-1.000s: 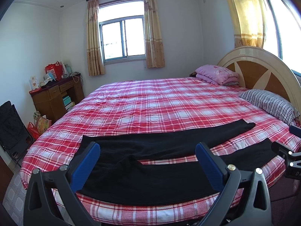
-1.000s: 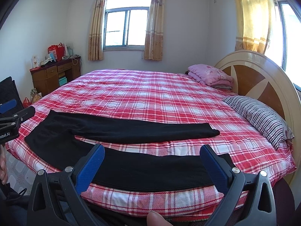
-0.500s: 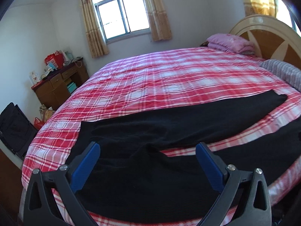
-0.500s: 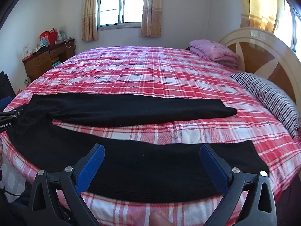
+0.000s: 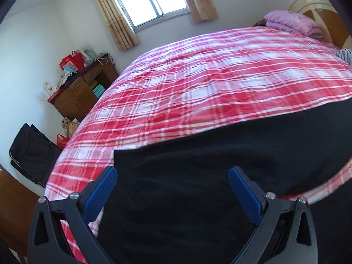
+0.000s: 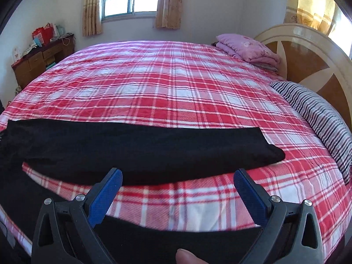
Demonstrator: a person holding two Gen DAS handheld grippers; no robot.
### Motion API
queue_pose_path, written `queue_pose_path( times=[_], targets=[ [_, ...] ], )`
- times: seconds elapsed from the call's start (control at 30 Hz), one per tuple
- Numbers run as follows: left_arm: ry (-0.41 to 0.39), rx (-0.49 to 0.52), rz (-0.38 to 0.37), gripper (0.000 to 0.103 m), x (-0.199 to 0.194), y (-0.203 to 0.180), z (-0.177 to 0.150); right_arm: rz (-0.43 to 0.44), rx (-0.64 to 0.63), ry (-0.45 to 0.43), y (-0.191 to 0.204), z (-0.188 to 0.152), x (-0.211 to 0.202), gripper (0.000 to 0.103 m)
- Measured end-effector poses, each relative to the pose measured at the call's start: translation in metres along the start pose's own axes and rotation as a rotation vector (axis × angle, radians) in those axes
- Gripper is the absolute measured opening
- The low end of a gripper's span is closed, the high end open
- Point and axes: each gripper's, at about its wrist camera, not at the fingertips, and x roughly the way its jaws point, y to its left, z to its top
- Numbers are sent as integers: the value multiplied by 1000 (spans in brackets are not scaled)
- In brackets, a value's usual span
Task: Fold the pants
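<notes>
Black pants (image 5: 198,176) lie flat across the near side of a bed with a red plaid cover (image 5: 209,83). My left gripper (image 5: 172,171) hovers open low over the waist end, its blue pads on either side of the cloth, nothing held. In the right wrist view the far leg (image 6: 143,147) stretches to its cuff at the right. The near leg (image 6: 171,239) runs under my right gripper (image 6: 178,173), which stands open above the plaid strip between the two legs. A fingertip (image 6: 187,256) shows at the bottom edge.
A curved wooden headboard (image 6: 308,50), a striped pillow (image 6: 314,118) and a folded pink blanket (image 6: 246,48) are at the right. A wooden desk (image 5: 83,90) with bags stands by the left wall. A black folding chair (image 5: 30,151) sits beside the bed.
Both grippers have moved forward and down toward the pants. The left one now hangs close over the waist, the right one over the gap between the legs. Both stay open.
</notes>
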Motion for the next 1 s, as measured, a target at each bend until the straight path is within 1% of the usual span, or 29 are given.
queue_pose_path(
  times=[0.07,0.17,0.3,0.43,0.47,0.53,0.57,0.63,0.67,0.73,0.83,0.87,0.93,1.0],
  targets=[
    [8,18,8,103,12,3,6,-6,12,24,-6,7,12,102],
    [50,30,5,103,37,13,15,-32,30,54,-21,17,32,102],
    [106,20,1,103,63,26,22,-76,51,86,-44,25,52,102],
    [174,-22,-50,103,87,42,21,-91,88,114,-69,31,69,102],
    [192,-37,-73,103,92,47,21,-93,102,119,-76,33,73,102],
    [217,-85,-153,103,101,57,18,-99,127,125,-87,36,79,102],
    [225,-104,-183,101,104,61,18,-99,140,133,-95,38,82,102],
    [245,-144,-250,91,113,71,17,-103,159,137,-105,38,85,102],
    [256,-161,-274,89,117,75,17,-112,168,138,-110,38,87,102],
    [270,-197,-333,76,124,81,15,-123,174,145,-117,37,90,102],
    [292,-236,-388,73,133,89,12,-135,179,161,-127,33,97,102],
    [294,-241,-395,71,135,91,11,-136,180,164,-129,32,98,102],
    [304,-245,-387,64,141,95,9,-136,186,166,-132,31,101,102],
    [303,-258,-369,63,145,102,9,-133,195,161,-136,31,102,102]
  ],
)
